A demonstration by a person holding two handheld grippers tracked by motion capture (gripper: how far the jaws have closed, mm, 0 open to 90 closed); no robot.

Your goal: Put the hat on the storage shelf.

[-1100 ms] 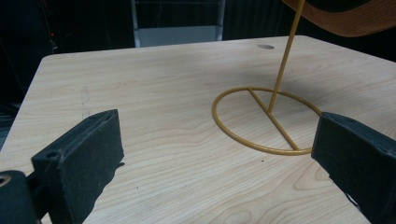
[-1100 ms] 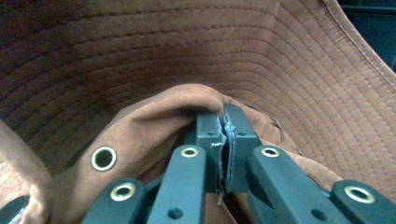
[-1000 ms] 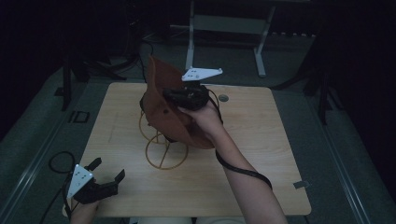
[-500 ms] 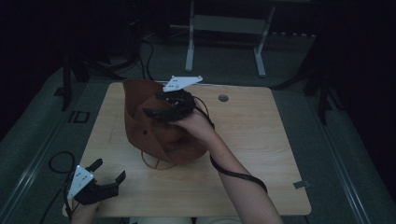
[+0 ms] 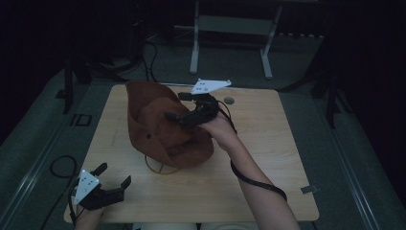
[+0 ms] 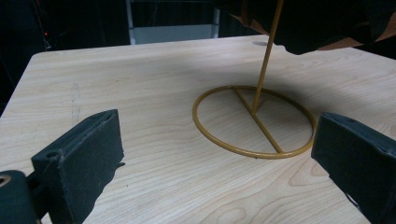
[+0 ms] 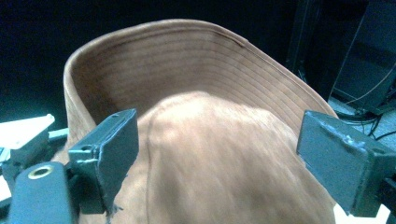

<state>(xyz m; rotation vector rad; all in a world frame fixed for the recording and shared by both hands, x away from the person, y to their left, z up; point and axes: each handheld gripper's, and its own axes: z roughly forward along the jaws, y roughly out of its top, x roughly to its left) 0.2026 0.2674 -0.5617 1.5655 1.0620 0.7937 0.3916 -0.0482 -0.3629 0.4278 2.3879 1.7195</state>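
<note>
Brown wide-brimmed felt hat (image 5: 165, 127) is draped on a yellow wire ring-base stand (image 6: 254, 119). The right gripper (image 5: 184, 117) has just been opening, jaws wide above the crown, nothing pinched. The left gripper (image 5: 112, 184) is held spread at the near left edge of the pale wooden table (image 5: 268, 158).

The right claw (image 7: 217, 154) has just been opening, and its two black jaws now stand wide apart at seven and four o'clock. A brown hat (image 7: 205, 140) sits between them, untouched by the pads, its crown blurred and its stitched brim curling up towards twelve o'clock.
</note>
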